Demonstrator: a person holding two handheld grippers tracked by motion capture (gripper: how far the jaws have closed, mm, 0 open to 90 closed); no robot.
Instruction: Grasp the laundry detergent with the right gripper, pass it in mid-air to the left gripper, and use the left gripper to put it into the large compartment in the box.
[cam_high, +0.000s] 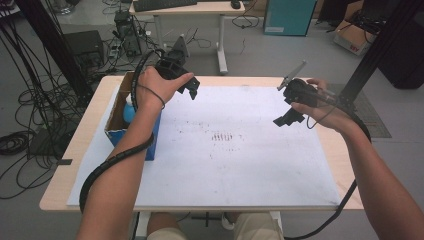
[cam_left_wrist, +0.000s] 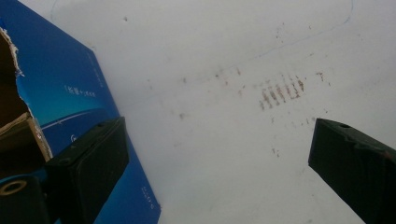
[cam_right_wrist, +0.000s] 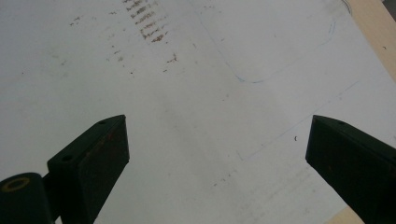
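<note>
Though white print marks the blue box (cam_left_wrist: 70, 88), it's unreadable.

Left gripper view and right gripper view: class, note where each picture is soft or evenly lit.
Left gripper view: the blue box and near jaws look soft, the sheet hazy. Right gripper view: flat, even light on the sheet, no hard shadows; the stains are slightly blurred.

a wooden table (cam_high: 85, 145) carries a stained white sheet (cam_high: 240, 165) and an open blue box (cam_high: 116, 131) at its left.
</note>
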